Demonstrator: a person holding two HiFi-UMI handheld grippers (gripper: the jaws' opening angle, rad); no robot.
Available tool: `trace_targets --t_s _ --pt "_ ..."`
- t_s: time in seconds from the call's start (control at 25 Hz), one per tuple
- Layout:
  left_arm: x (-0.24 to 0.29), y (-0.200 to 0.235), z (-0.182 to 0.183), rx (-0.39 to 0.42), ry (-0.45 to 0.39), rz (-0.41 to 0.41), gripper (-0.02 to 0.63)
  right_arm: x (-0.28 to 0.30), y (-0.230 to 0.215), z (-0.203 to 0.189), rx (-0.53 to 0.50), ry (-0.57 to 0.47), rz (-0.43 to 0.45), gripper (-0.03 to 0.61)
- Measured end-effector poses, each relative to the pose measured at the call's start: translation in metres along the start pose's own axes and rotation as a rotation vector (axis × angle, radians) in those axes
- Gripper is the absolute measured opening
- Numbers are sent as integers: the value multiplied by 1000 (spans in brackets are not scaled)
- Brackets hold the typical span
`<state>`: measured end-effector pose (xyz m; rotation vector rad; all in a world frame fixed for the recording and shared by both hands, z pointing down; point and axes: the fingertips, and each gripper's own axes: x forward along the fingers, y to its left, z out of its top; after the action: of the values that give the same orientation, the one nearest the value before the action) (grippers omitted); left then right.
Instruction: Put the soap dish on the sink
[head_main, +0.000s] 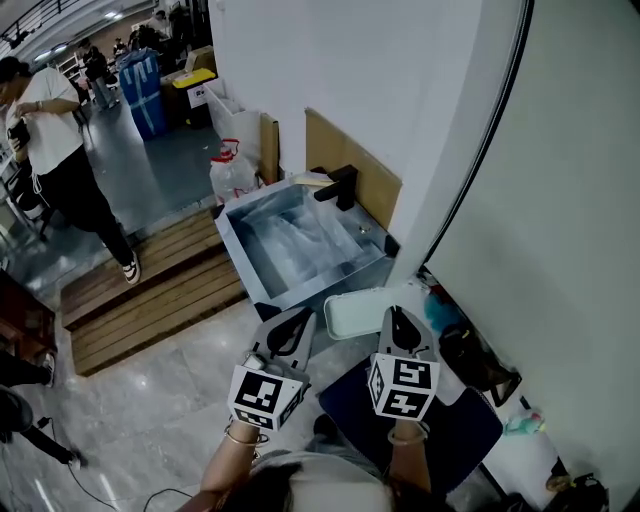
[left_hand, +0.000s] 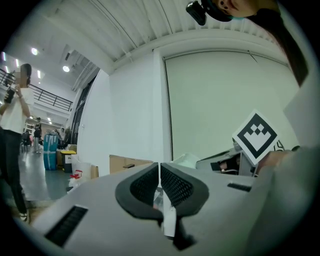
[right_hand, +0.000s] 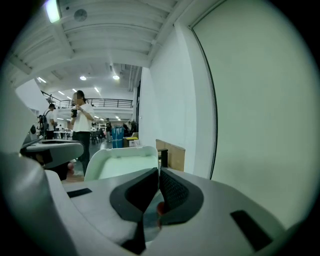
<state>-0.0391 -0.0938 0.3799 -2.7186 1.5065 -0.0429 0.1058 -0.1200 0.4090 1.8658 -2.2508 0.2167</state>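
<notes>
The white soap dish (head_main: 352, 312) hangs in the air just before the near rim of the metal sink (head_main: 243, 262), a steel basin with a black tap (head_main: 338, 186) at its back. My right gripper (head_main: 394, 318) is shut on the dish's right edge. In the right gripper view the dish (right_hand: 122, 161) rises right behind the closed jaws (right_hand: 158, 170). My left gripper (head_main: 298, 322) stays beside the dish's left side, shut with nothing in it. In the left gripper view its jaws (left_hand: 159, 165) meet, and a bit of the dish (left_hand: 187, 160) shows beyond them.
A white wall (head_main: 470, 130) runs close on the right. Wooden pallets (head_main: 150, 285) lie left of the sink. A plastic jug (head_main: 232, 172) and cardboard (head_main: 350, 160) stand behind it. A dark stool (head_main: 440, 430) is below my hands. A person (head_main: 60, 150) stands at far left.
</notes>
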Motion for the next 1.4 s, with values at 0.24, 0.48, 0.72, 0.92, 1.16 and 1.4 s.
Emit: trace_targets --t_s 0.24,0.48,0.72,0.92,1.16,1.4 --pt "20 -2 -7 -10 20 18 17 20 -20 -3 -3 6 3 32" --pt "37 4 -10 -9 22 23 17 39 -28 -6 3 20 9 32" --pt "54 21 -12 -14 25 20 17 60 -30 -6 9 37 0 32" --pt "79 42 -17 -16 23 2 17 91 -33 -1 12 43 -20 32" --pt "110 67 -24 -34 39 -17 17 130 -34 2 12 66 -37 32" --pt "136 92 -31 -48 42 -37 17 165 -35 3 13 87 -55 32"
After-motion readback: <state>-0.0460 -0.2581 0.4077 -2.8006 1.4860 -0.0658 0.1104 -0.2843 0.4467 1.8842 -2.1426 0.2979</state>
